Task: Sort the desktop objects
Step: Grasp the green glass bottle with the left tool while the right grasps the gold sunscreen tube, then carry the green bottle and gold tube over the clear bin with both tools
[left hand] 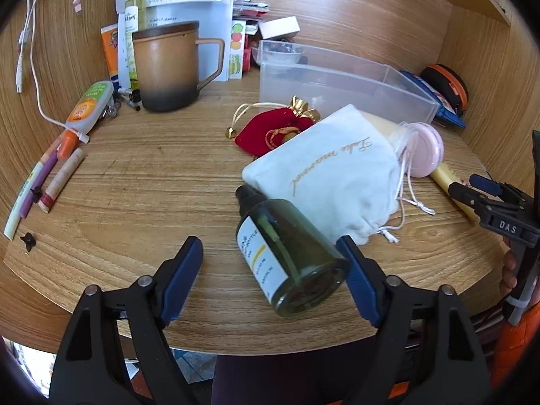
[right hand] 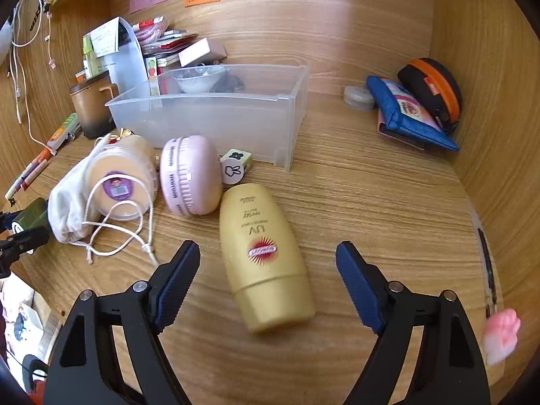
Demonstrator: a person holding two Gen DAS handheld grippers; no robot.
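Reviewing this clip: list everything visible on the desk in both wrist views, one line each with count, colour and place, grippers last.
Mug: 1, brown, lidded, back left.
Clear bin: 1, translucent, back centre.
Green glass bottle: 1, dark green, lying between the left gripper's fingers.
White pouch: 1, white drawstring, centre.
Red pouch: 1, red with gold cord, behind the white pouch.
Sunscreen bottle: 1, yellow, lying between the right gripper's fingers.
Pink round case: 1, pink, on edge, beside the sunscreen bottle.
Cream jar: 1, cream, at the white pouch's mouth.
Blue pouch: 1, blue, back right.
Black-orange case: 1, back right corner.
Left gripper: open.
Right gripper: open.
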